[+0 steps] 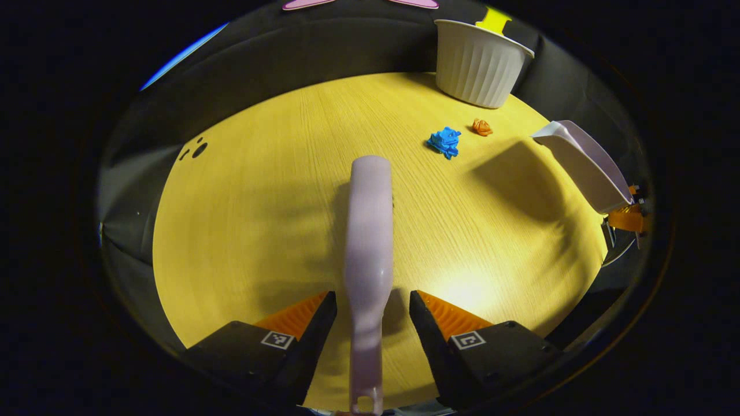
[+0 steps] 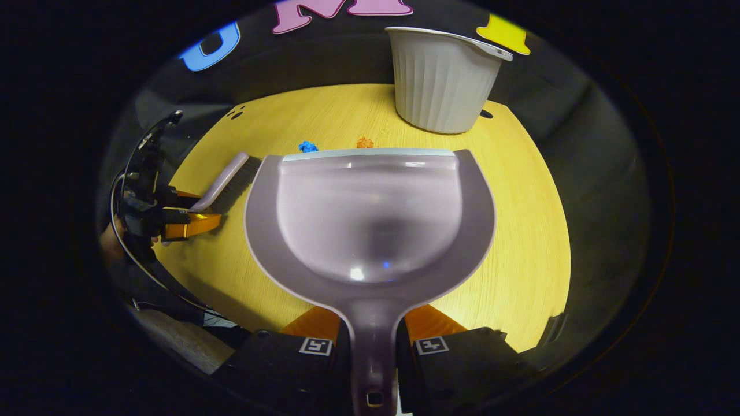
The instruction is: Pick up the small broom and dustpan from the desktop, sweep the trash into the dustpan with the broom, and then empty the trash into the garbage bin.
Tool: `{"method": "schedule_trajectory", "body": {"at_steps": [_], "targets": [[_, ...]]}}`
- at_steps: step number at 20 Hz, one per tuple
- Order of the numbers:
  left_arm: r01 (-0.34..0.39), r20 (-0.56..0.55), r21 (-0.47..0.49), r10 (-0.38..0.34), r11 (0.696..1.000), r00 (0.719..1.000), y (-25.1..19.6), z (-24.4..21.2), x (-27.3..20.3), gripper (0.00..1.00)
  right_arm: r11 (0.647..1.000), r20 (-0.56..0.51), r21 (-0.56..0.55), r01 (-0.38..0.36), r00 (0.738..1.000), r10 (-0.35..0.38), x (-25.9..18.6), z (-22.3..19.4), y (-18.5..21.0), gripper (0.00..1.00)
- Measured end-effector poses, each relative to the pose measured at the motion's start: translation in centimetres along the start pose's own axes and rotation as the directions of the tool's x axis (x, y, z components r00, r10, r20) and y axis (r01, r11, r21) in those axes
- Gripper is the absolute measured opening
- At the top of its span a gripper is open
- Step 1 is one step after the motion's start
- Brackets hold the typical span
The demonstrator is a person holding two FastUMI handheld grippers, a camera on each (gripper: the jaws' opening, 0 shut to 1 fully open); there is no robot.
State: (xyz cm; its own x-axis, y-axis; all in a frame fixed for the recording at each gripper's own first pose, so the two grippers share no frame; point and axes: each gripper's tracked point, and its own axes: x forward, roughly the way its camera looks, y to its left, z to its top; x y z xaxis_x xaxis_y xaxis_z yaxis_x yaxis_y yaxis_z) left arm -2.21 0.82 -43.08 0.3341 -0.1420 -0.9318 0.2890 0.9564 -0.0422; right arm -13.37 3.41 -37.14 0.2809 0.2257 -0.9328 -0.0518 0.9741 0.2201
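Nearest in the left gripper view, the left gripper (image 1: 373, 315) stood spread on either side of the broom (image 1: 369, 248). Its fingers had a visible gap to the handle on both sides, so it looked released rather than clamped. How the broom was carried I cannot tell; the handle ran straight forward between the fingers, probably so the bristle end pointed toward the trash.

In the right gripper view, the right gripper (image 2: 373, 341) was clenched on the dustpan (image 2: 370, 214), both fingers pressing its narrow handle. The pan was raised clear of the desktop (image 2: 520, 231), open face toward the camera and its lip toward the garbage bin (image 2: 442, 81). I judge this kept the mouth ready to be set down behind the scraps.

Taking the bin as the landmark: the orange scrap (image 1: 481, 127) lay just in front of it, and the blue scrap (image 1: 444, 142) a little farther from it, on the side toward the broom. Both scraps sat between the dustpan's lip and the bin, untouched on the wood. The left gripper appeared in the right gripper view well off from the bin, at the desktop's edge, the broom's bristles resting low near the surface.

The bin stood upright at the far edge of the desktop, against the cloth wall. Sweeping had not yet begun.
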Motion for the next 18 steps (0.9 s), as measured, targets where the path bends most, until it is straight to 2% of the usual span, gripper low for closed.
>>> {"method": "schedule_trajectory", "body": {"at_steps": [1,3,6,7,8,9,11,16,17,18], "targets": [[0.004,-0.014,-0.006,-0.004,1.0,1.0,-0.1,-0.2,0.4,0.82,1.0,0.001,-0.002,0.002,1.0,-0.002,-0.2,-0.1,-0.1,0.37],[0.004,-0.043,-0.016,-0.004,1.0,0.999,-0.4,-0.6,0.9,0.69,1.0,0.006,0.006,0.001,1.0,-0.001,-0.6,-0.1,-0.1,0.37],[0.001,-0.022,-0.012,-0.001,1.0,1.0,-0.5,0.0,1.2,0.6,1.0,0.01,0.005,-0.001,1.0,0.001,-0.8,0.1,0.0,0.37],[-0.005,-0.019,-0.018,0.005,1.0,1.0,-0.2,0.0,1.2,0.56,1.0,0.008,-0.008,-0.003,1.0,0.003,-1.0,0.0,0.1,0.42],[-0.015,-0.01,-0.038,0.015,0.999,1.0,0.1,0.2,1.2,0.47,1.0,0.003,-0.03,-0.007,1.0,0.007,-1.3,-0.1,0.1,0.37],[-0.017,-0.002,-0.052,0.017,0.999,1.0,0.1,0.5,1.1,0.3,0.998,-0.006,-0.061,-0.016,1.0,0.016,-1.3,0.0,0.0,0.37],[-0.029,0.023,-0.028,0.03,0.999,0.999,0.6,1.7,0.9,0.27,0.989,-0.04,-0.144,-0.035,0.999,0.03,-0.8,0.4,-0.3,0.37],[-0.028,0.105,0.021,0.026,0.999,0.994,0.5,8.3,0.9,0.27,0.958,-0.157,-0.285,-0.034,0.988,-0.012,0.6,0.5,-2.8,0.37],[-0.025,0.104,0.037,0.021,0.999,0.994,0.3,9.5,1.3,0.27,0.954,-0.178,-0.297,-0.045,0.984,-0.009,0.9,0.3,-3.0,0.42],[-0.021,0.098,0.061,0.015,0.998,0.995,0.0,10.4,1.8,0.25,0.95,-0.196,-0.309,-0.052,0.981,-0.01,1.4,0.3,-3.2,0.37]]}}
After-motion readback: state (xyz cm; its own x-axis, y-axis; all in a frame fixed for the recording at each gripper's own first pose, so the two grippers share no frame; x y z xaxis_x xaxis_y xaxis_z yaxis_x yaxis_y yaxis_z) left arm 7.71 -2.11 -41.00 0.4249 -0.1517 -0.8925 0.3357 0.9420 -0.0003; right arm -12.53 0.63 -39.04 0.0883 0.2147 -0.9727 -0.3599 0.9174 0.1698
